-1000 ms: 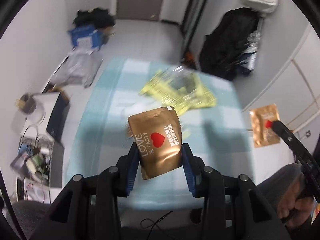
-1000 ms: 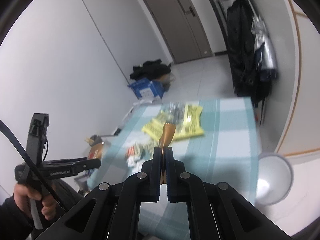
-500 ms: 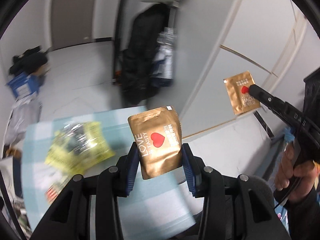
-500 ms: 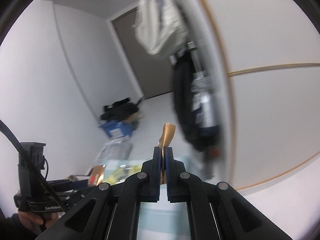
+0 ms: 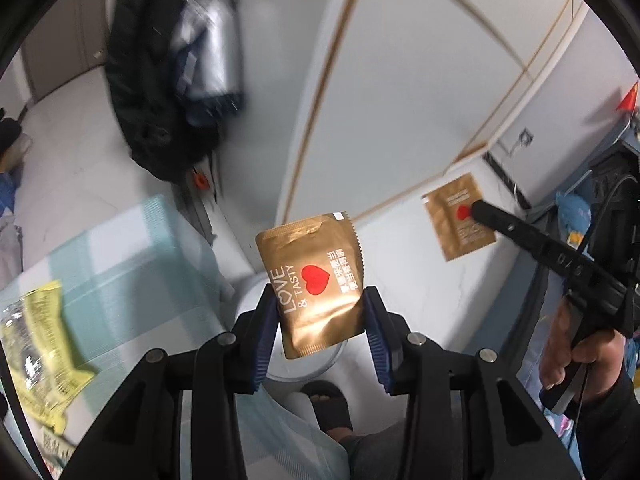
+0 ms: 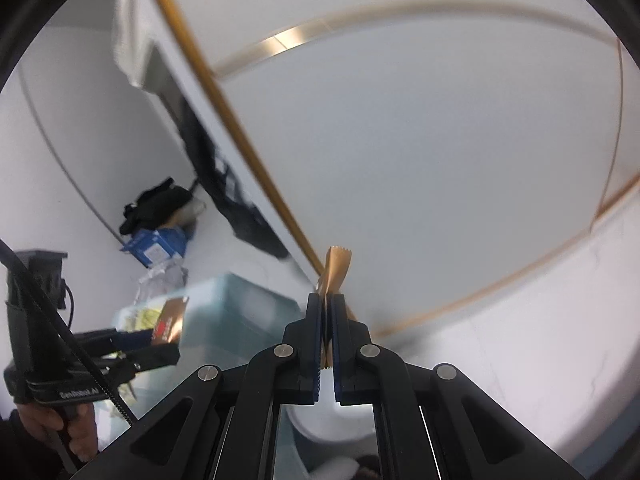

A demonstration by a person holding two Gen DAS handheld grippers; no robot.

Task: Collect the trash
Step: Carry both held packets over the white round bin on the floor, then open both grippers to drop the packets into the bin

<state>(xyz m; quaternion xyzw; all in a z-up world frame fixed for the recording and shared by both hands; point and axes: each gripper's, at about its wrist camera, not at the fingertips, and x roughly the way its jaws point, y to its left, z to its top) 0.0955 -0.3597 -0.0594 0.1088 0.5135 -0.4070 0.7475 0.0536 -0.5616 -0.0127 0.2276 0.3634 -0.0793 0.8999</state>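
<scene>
Over the last second both wrist views have swung off the checked blue tablecloth (image 5: 120, 256), which now fills only the lower-left of the left view, and onto the white wall and floor to its right; judging by this, both sachets are on their way to the bin rather than being picked. That bin, a pale round wastebasket (image 5: 256, 296), stands on the floor just past the cloth's right edge, directly below both tools; what shows of its inside looks bare, though most is hidden. A yellow wrapper (image 5: 40, 360) lies near the cloth's left edge, not yet collected. The left gripper (image 5: 320, 320) pinches one gold sachet (image 5: 316, 280) by its side edges, flat face to the camera. The right gripper (image 6: 328, 328) is pressed together on a second gold sachet (image 6: 338, 268), seen edge-on.
</scene>
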